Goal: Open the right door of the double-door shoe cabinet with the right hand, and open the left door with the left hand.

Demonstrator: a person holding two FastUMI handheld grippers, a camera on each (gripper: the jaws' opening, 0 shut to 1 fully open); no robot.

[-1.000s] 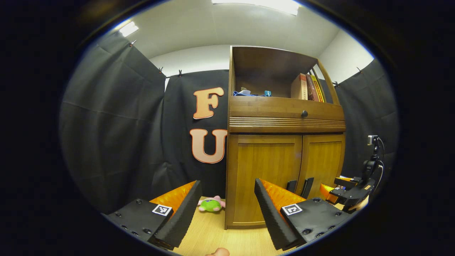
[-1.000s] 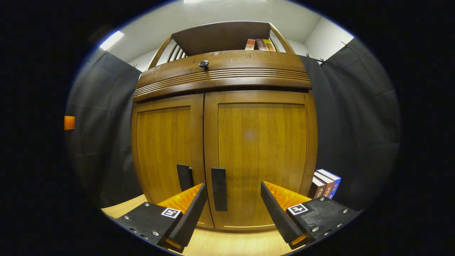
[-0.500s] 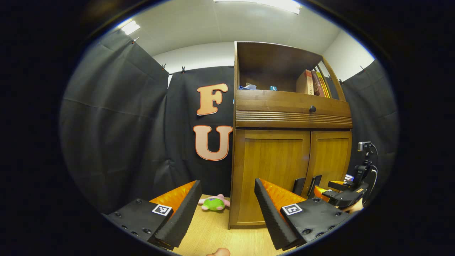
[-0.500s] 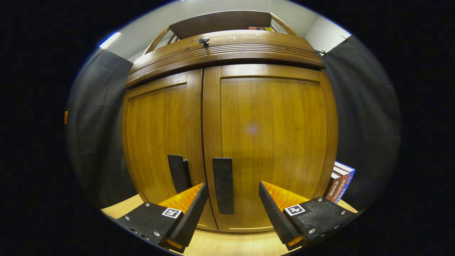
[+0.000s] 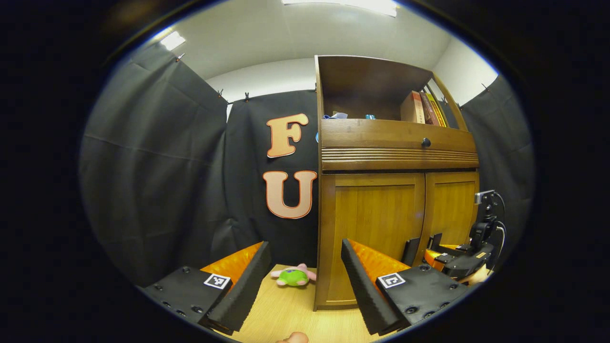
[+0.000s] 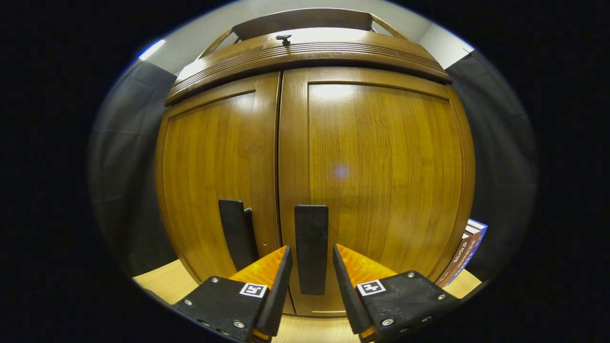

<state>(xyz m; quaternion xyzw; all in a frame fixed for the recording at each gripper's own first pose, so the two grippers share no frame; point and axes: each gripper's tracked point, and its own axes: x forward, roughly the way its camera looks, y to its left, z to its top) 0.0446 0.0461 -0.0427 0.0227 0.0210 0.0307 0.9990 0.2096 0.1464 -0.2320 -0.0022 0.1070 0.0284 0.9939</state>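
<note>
The wooden shoe cabinet [image 5: 371,214] stands with both doors closed. In the right gripper view the right door [image 6: 381,157] and the left door [image 6: 209,157] are very close. My right gripper [image 6: 310,247] is open, one finger on each side of the right door's dark upright handle [image 6: 310,228], with thin gaps showing. The left door's handle [image 6: 233,231] stands just to its left. My left gripper [image 5: 304,245] is open and holds nothing, back from the cabinet's left front corner. In the left gripper view the right gripper [image 5: 457,259] sits at the handles [image 5: 411,250].
A green and pink plush toy [image 5: 293,275] lies on the wooden floor [image 5: 286,309] left of the cabinet. Books [image 5: 424,107] stand on the open upper shelf above a drawer with a round knob [image 5: 425,142]. More books [image 6: 469,243] lean beside the cabinet's right side.
My right gripper has moved in to the right door, and its fingers have narrowed around that door's handle. The left gripper has drifted a little, so the cabinet sits further right in its view.
</note>
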